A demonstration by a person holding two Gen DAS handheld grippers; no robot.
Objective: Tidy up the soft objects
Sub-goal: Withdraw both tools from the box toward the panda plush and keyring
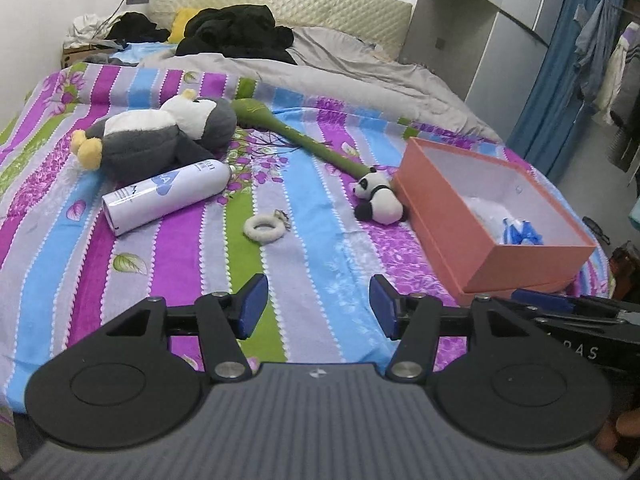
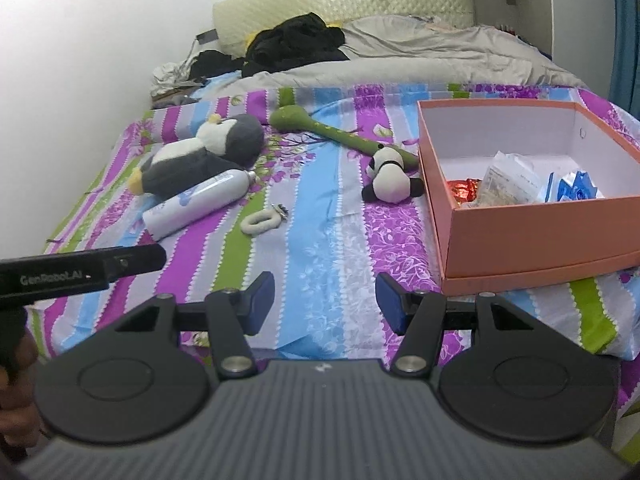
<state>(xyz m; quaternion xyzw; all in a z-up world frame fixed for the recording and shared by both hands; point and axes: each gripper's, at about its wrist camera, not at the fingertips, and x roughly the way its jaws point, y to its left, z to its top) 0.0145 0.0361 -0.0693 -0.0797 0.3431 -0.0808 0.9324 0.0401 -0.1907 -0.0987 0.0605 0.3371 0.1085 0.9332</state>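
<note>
A grey and white penguin plush (image 1: 160,136) (image 2: 200,156) lies on the striped bed at the left. A small panda plush (image 1: 378,200) (image 2: 392,180) lies beside the orange box (image 1: 448,216) (image 2: 540,232), joined to a long green soft stick (image 1: 296,136) (image 2: 332,132). A white fluffy ring (image 1: 266,230) (image 2: 262,222) lies mid-bed. My left gripper (image 1: 318,306) and right gripper (image 2: 324,302) are both open and empty, hovering over the near bed, well short of the toys.
A white spray bottle (image 1: 164,196) (image 2: 200,204) lies in front of the penguin. The box holds plastic packets and blue wrappers (image 2: 516,184). A grey blanket (image 1: 340,68) and black clothes (image 1: 240,32) lie near the headboard. A wardrobe (image 1: 480,32) stands right.
</note>
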